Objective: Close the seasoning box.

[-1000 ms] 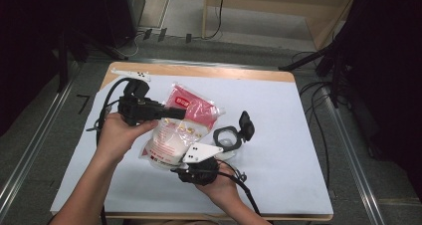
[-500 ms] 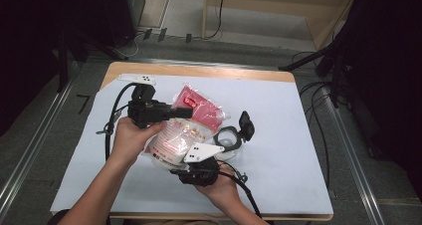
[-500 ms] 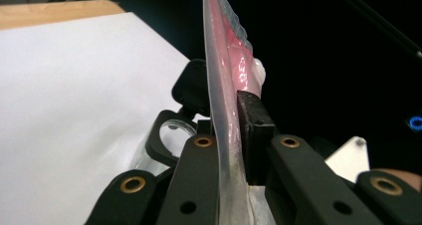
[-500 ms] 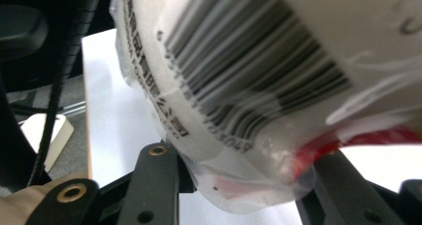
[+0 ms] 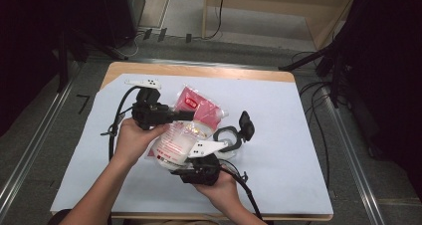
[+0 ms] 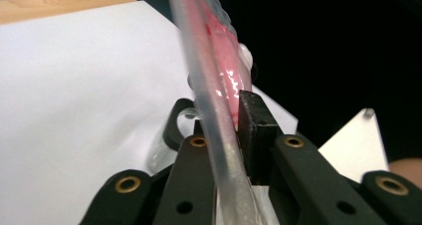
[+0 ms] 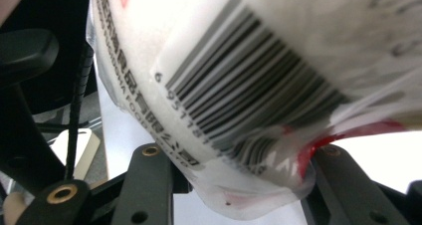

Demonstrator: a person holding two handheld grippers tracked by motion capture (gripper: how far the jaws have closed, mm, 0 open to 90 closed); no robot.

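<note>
Bag: a clear plastic bag (image 5: 186,130) with a red printed top and white grainy contents is held up off the white sheet (image 5: 278,135) on the table (image 5: 199,71), left of centre and towards the near edge, tilted with its red end far and its white end near.
Left gripper: the left gripper (image 5: 191,115) reaches in from the left and is clamped on the bag's thin sealed edge (image 6: 219,130); its own view shows the flat seam pinched between the jaws, which have just been easing apart a little with the seam between them. I judge the seam is chosen because it is flat and gives a firm hold.
Right gripper: the right gripper (image 5: 186,160) comes from the near side and grips the bag's bulging bottom corner (image 7: 259,195), next to the barcode, with the jaws partly apart around the fullness.
Why two holds: opposite ends appear to be held so the limp bag stays stretched and does not sag.
Loose part: a black ring-shaped piece (image 5: 234,134) lies on the sheet just right of the bag.
</note>
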